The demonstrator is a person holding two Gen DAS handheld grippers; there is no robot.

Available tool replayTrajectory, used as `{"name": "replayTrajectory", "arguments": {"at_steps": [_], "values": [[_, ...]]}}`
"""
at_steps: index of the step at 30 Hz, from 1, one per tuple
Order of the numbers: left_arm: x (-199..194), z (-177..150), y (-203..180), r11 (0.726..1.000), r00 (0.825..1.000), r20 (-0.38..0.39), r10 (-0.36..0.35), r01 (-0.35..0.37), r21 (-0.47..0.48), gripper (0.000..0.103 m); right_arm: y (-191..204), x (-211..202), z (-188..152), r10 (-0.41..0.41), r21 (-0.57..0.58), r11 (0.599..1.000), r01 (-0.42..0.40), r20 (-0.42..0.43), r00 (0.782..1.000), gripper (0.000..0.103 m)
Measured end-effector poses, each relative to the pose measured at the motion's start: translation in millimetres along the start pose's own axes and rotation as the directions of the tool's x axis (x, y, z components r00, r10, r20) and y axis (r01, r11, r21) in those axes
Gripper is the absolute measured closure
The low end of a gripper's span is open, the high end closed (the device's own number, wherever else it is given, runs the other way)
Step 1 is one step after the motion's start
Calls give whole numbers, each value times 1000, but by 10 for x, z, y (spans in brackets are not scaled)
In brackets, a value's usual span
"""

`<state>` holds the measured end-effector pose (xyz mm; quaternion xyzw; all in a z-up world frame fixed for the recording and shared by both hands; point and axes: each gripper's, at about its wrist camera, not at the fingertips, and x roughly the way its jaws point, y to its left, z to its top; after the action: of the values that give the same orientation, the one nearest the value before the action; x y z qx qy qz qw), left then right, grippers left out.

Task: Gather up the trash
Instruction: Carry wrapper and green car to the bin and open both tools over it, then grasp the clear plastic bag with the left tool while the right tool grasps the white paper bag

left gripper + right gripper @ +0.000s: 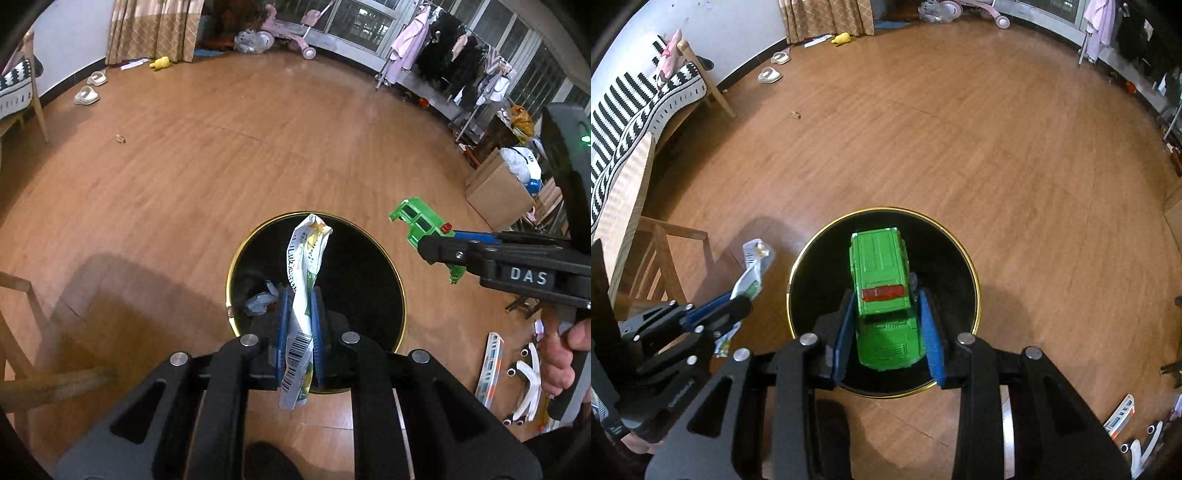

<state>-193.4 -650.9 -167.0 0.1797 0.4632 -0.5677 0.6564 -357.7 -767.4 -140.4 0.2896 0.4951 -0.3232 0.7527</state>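
Both loads hang over the black bin (388, 258) for dropping: the left hand-held gripper (299, 325) is clamped on a crumpled wrapper (304, 266), the right hand-held gripper (886, 325) on a green toy car (881, 280).

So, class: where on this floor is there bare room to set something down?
Bare wood spreads from the black bin to the curtain and slippers, barring one scrap. Crowded: toy train and cardboard box side.

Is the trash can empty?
No. In the left view, crumpled trash already lies inside the can, beside the wrapper.
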Motion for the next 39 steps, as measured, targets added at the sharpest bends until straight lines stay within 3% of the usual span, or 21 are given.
{"name": "replayTrajectory", "arguments": {"at_steps": [4,6,7,17,19,20,21,28,30,35,39], "values": [[74,35,-48,1000,1000,-5,-21,21,11,86,-44,-12,14,8,5,1000,-8,4,1000,69],[42,22,-5,1000,1000,-6,-22,22,14,51,-80,-8,9,11,9,1000,-11,2,1000,69],[16,14,-3,1000,1000,7,-18,18,15,44,-75,-4,13,10,9,1000,-10,2,1000,69],[-330,-1,9,1000,999,52,-10,9,22,36,-24,-1,69,10,-2,1000,-10,1,1000,68],[-448,13,46,1000,998,66,-1,0,17,31,3,10,74,1,0,1000,-1,-6,1000,60],[-525,3,81,1000,997,76,8,-9,13,29,22,19,78,-6,3,1000,6,-9,1000,42],[-597,-5,111,1000,996,83,15,-16,7,27,57,10,89,-13,3,1000,13,-4,1000,37],[-1365,-100,447,997,983,167,71,-65,-40,14,644,-135,177,15,-55,998,-13,41,999,37],[-1709,-180,620,991,971,204,124,-113,-68,12,979,-243,209,57,-95,994,-50,71,996,35],[-2611,-568,1253,951,919,268,290,-246,-186,11,2112,-497,246,179,-243,959,-146,123,976,33],[-3355,-1068,1948,869,851,267,453,-354,-345,11,3294,-614,125,317,-385,886,-260,90,944,33]]}}
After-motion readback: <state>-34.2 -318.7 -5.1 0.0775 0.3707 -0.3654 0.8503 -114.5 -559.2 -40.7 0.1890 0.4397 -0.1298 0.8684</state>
